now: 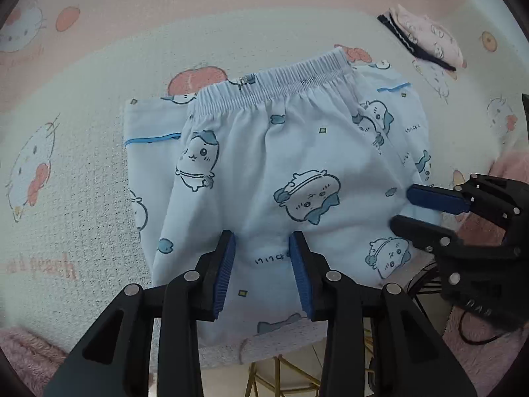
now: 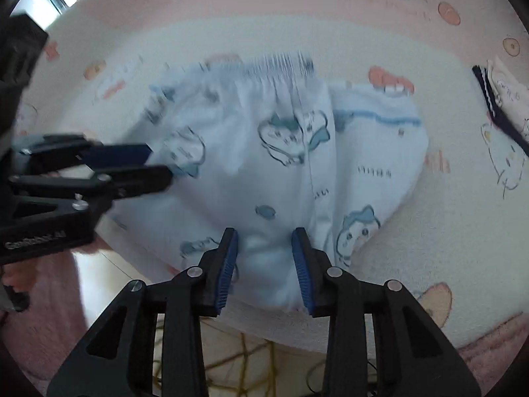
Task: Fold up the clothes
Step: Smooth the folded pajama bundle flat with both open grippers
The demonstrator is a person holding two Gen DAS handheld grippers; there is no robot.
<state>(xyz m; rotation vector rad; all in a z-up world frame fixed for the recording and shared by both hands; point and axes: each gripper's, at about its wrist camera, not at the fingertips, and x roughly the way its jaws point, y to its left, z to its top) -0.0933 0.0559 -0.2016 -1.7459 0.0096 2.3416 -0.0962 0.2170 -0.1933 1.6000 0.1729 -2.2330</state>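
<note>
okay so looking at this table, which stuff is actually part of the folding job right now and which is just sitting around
Part of the job:
- light blue printed shorts
- left gripper, open over the near hem
- right gripper, open at the shorts' other side

Just lying about:
- pink garment with dark trim, far right corner
- cartoon-print cloth covering the table
- fluffy pink fabric at the near edge

The shorts (image 1: 264, 165) are pale blue, printed with white cartoon creatures outlined in dark blue, small blue fish shapes, tiny yellow squares and short dark lettering; brighter blue piping (image 1: 153, 139) edges the hems. The cover (image 1: 82, 106) beneath them is cream in the middle with a pink border, patterned with white cats wearing coral bows and with peach-coloured fruit. At two o'clock lies a pink printed garment (image 1: 426, 38) trimmed in navy. Each hand-held gripper (image 1: 263, 258) is black with blue ribbed pads (image 1: 224, 271).
</note>
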